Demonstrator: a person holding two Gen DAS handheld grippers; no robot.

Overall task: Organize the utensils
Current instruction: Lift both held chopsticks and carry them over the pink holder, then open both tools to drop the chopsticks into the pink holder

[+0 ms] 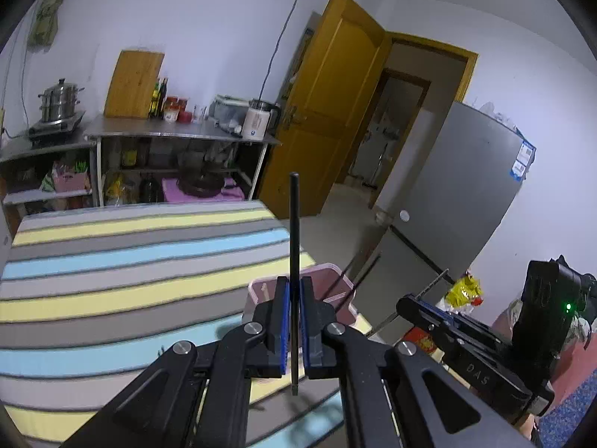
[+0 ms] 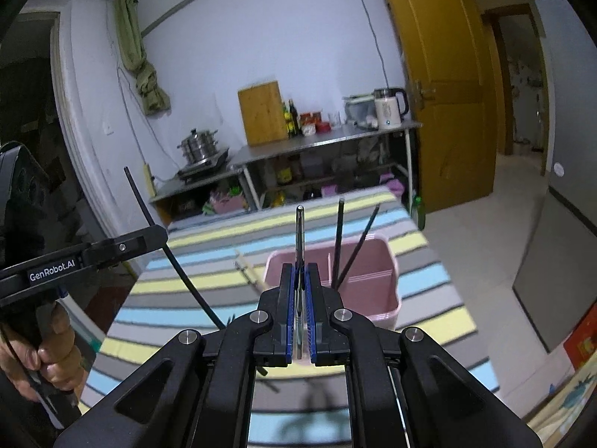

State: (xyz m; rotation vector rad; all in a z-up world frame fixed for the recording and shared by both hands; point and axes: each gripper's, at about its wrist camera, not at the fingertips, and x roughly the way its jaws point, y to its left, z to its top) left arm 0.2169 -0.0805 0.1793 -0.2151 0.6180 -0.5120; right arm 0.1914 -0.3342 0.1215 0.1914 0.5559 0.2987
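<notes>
My left gripper (image 1: pixel 294 283) is shut on a black chopstick (image 1: pixel 294 231) that stands upright between its blue pads, above the striped table. The same chopstick (image 2: pixel 149 216) and left gripper (image 2: pixel 158 237) show at the left of the right wrist view. My right gripper (image 2: pixel 299 270) is shut on a metal utensil handle (image 2: pixel 299 231), held upright just before the pink utensil bin (image 2: pixel 388 291). Two black chopsticks (image 2: pixel 339 239) lean inside the bin. The bin (image 1: pixel 328 280) also shows behind my left fingers. A wooden-handled utensil (image 2: pixel 248 267) lies on the cloth left of the bin.
The table has a striped cloth (image 1: pixel 130 280). Behind it stands a steel shelf (image 2: pixel 321 142) with a pot, bottles, a kettle and a cutting board. A yellow door (image 2: pixel 447 112) and a grey fridge (image 1: pixel 466 186) stand to the right. Floor lies beyond the table's right edge.
</notes>
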